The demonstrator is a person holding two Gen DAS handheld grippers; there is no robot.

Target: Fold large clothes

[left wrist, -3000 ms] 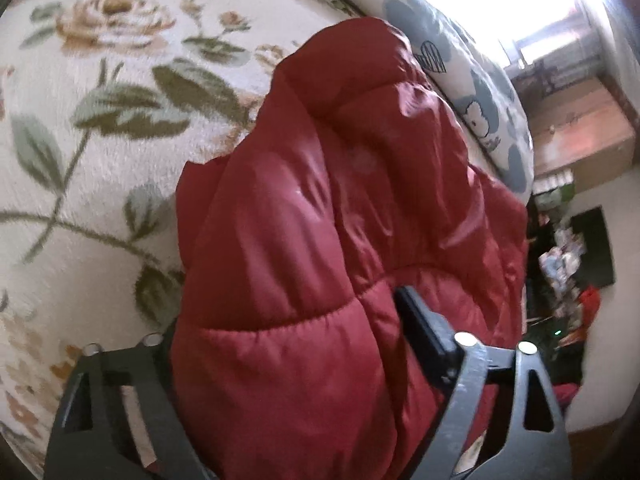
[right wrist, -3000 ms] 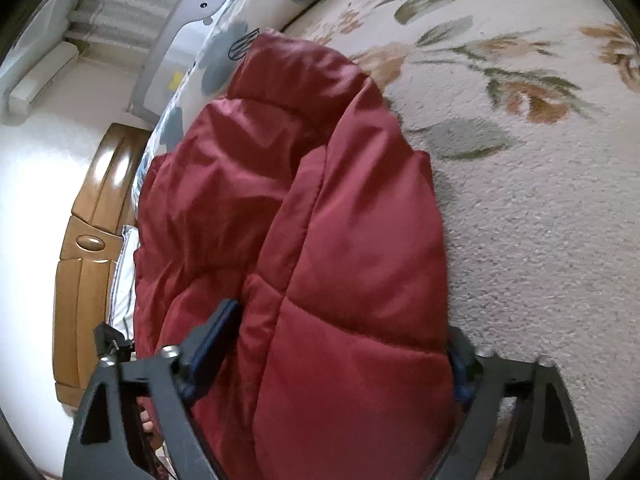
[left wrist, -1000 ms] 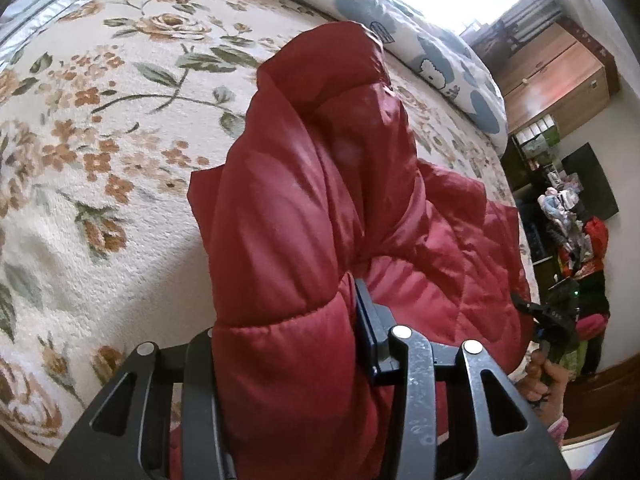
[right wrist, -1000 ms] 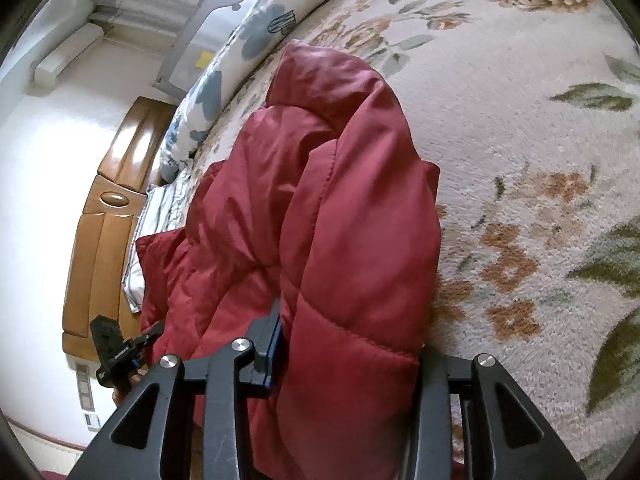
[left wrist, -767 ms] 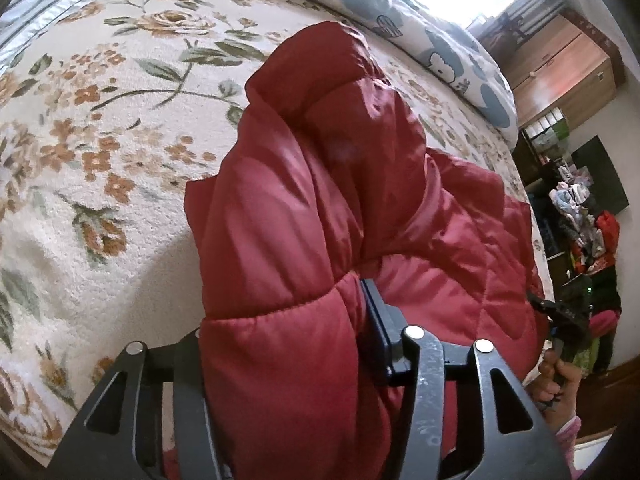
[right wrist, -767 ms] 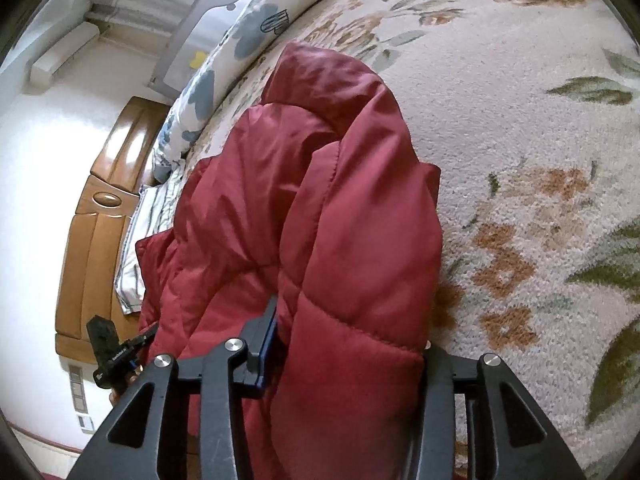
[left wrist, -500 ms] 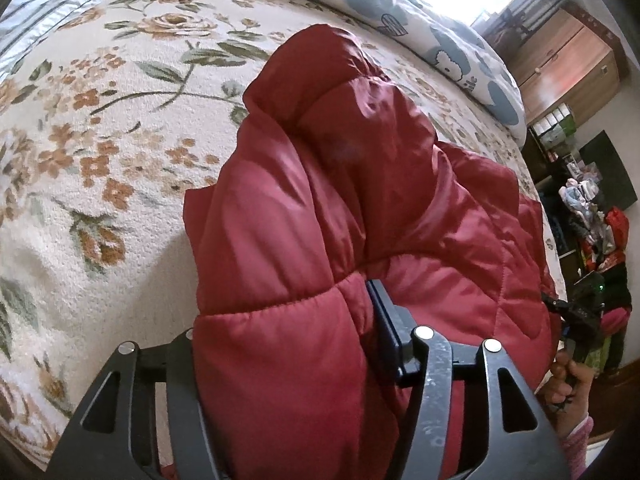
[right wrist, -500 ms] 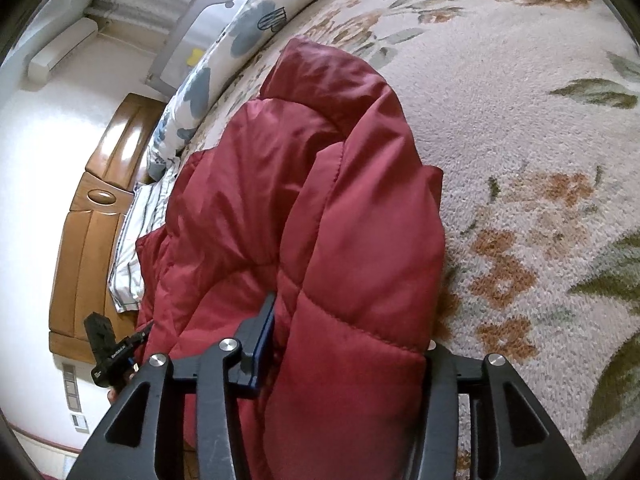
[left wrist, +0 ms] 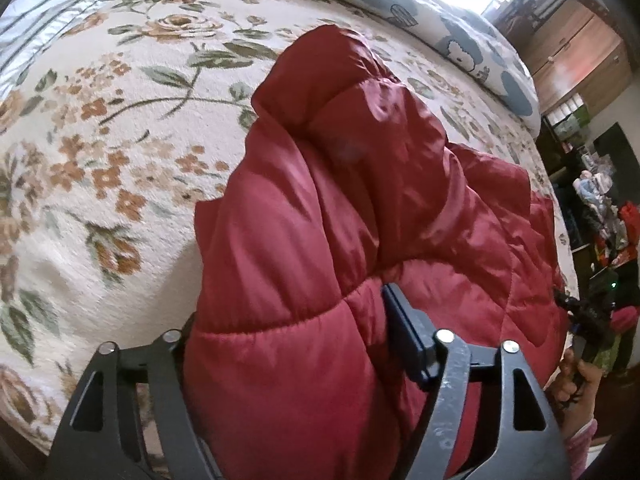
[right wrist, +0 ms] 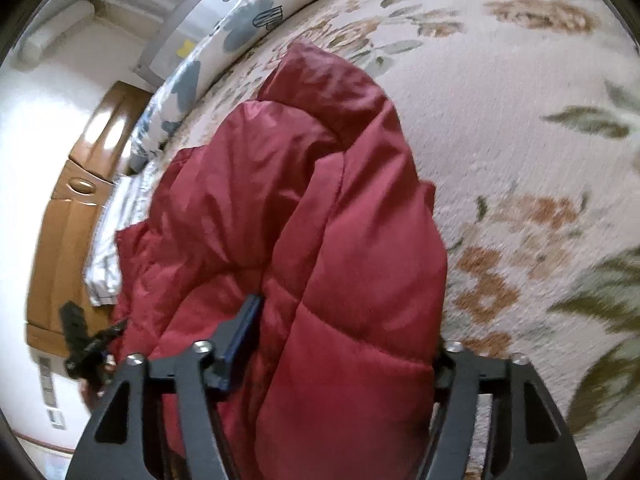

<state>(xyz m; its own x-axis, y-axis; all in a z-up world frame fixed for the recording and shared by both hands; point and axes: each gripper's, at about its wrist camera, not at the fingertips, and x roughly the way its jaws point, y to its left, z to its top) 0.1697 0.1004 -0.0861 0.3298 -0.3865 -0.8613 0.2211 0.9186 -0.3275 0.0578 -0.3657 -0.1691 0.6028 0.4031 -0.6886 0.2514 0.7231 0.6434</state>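
Two corners of the red padded jacket [left wrist: 360, 208] are pinched, one in my left hand-held gripper [left wrist: 288, 332], one in my right hand-held gripper [right wrist: 340, 344] (both clamped on thick quilting). Mid-fold, I judge; next, carry this edge across the bed [left wrist: 100, 128] and lay it flat.

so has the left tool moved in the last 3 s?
Yes. Left tool, shut on the red puffer jacket, has pulled back: more floral blanket shows.

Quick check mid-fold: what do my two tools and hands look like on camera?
Both the left tool and right tool are black, with triangular cut-outs in the fingers, silver screw heads and dark blue pads. No cables or markings show. The right hand, seen at the left view's edge, has a pink cuff.
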